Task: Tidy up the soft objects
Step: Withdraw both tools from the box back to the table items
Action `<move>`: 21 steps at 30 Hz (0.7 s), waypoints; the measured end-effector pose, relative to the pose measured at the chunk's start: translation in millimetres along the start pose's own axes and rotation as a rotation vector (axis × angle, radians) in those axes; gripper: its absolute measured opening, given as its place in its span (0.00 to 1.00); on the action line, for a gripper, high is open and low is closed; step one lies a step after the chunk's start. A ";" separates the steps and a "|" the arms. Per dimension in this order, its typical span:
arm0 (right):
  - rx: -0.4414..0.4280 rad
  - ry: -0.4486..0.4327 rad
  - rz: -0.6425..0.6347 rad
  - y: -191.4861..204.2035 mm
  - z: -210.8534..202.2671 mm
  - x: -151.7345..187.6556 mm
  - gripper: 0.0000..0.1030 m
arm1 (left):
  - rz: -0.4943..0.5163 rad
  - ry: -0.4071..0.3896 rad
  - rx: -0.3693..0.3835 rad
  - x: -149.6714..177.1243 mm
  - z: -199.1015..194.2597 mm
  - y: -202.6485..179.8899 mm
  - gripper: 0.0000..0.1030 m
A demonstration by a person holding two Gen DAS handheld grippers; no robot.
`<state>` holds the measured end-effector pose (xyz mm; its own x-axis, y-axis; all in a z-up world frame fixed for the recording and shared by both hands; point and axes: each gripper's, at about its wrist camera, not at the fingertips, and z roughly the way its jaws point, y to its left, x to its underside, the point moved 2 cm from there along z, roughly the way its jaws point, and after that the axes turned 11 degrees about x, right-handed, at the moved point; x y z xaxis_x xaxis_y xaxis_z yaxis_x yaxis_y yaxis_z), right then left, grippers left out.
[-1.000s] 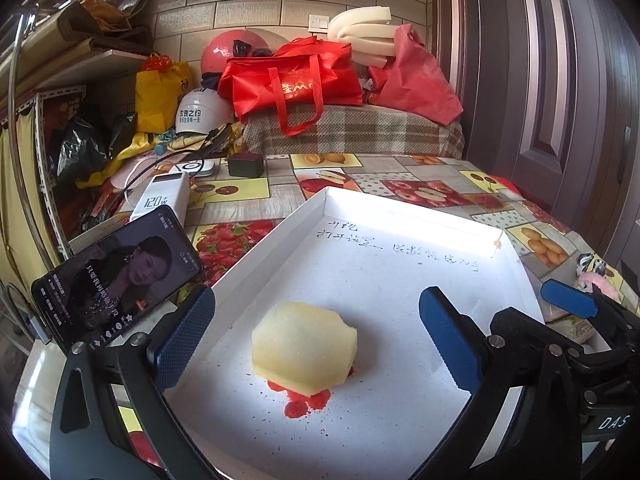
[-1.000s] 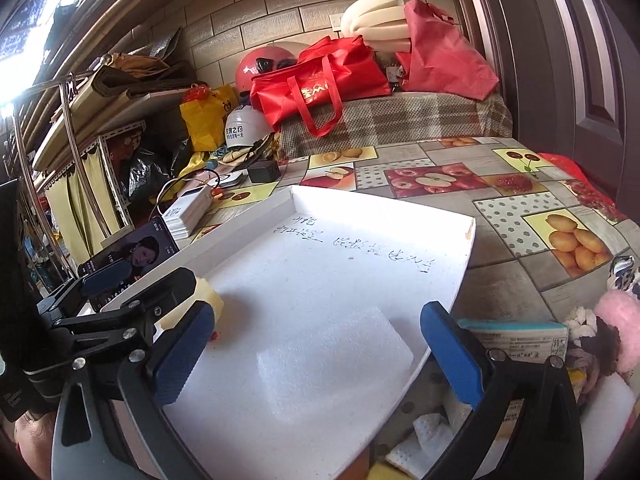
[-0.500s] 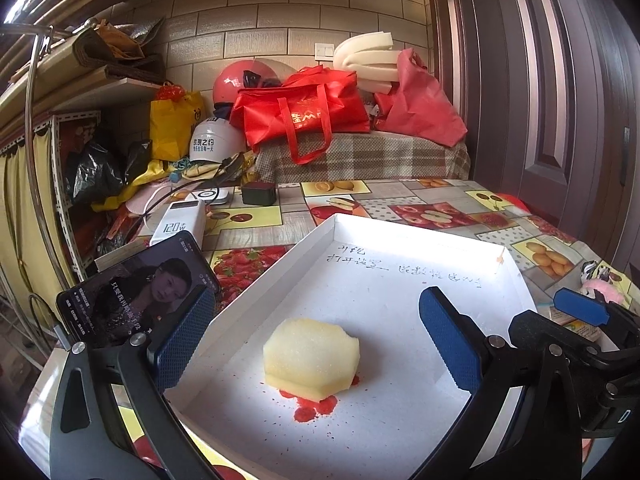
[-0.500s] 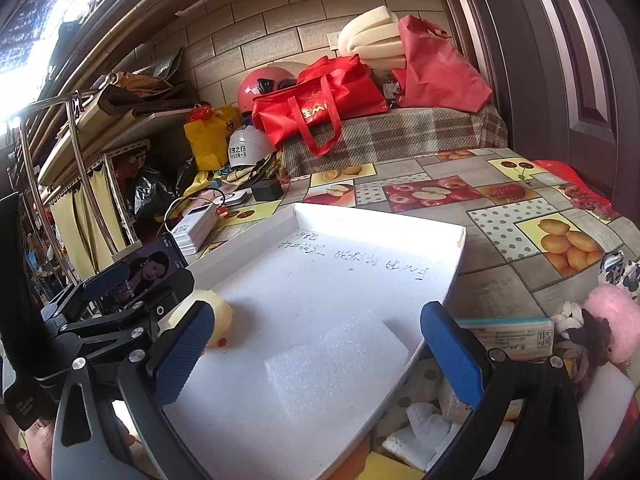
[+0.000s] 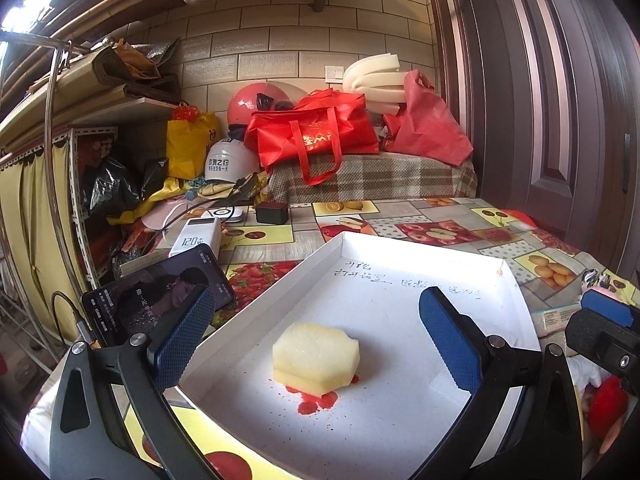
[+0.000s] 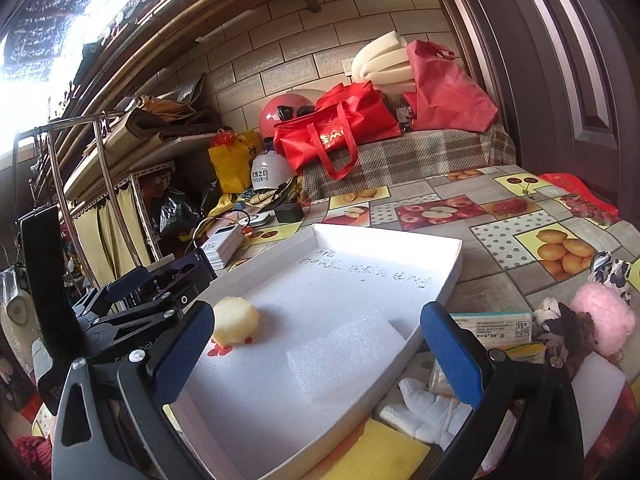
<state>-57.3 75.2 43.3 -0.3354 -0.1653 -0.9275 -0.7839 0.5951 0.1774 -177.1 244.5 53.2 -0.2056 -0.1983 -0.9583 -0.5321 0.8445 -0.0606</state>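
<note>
A pale yellow sponge (image 5: 316, 358) lies in the white foam tray (image 5: 400, 256) on a red stain; it also shows in the right wrist view (image 6: 235, 321). A white foam pad (image 6: 346, 354) lies in the tray (image 6: 384, 236) near its right edge. My left gripper (image 5: 316, 340) is open and empty, raised behind the sponge. My right gripper (image 6: 316, 344) is open and empty above the foam pad. Right of the tray lie a pink plush (image 6: 604, 316), a white soft piece (image 6: 428, 404), a yellow sponge (image 6: 376, 452) and a tissue pack (image 6: 494, 326).
A phone (image 5: 160, 300) leans left of the tray, with a power bank (image 5: 196, 236) and a charger (image 5: 272, 212) behind. Red bags (image 5: 316, 136), helmets (image 5: 256, 104) and foam rolls (image 5: 374, 80) pile at the back. A dark door (image 5: 560, 100) stands at the right.
Both grippers have risen and drawn back from the tray, so more of the room shows. The sponge and foam pad have not moved.
</note>
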 end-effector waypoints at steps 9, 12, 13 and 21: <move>0.124 -0.186 -0.031 -74.1 -57.2 -18.7 1.00 | -0.021 -0.098 0.170 1.4 -35.8 -36.1 1.00; 0.200 -0.172 -0.008 -113.9 -65.1 -22.7 1.00 | -0.083 -0.036 0.347 3.4 -32.5 -49.8 1.00; 0.219 -0.157 0.002 -126.5 -66.2 -22.9 1.00 | -0.075 0.001 0.371 4.6 -28.6 -57.4 1.00; 0.275 -0.081 -0.040 -176.6 -78.2 -20.5 1.00 | 0.168 0.230 0.646 23.3 -32.2 -160.0 1.00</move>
<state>47.2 -88.0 56.8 -0.2555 -0.1365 -0.9571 -0.6208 0.7821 0.0542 -123.1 88.7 49.5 -0.4489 -0.0796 -0.8900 0.1012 0.9851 -0.1392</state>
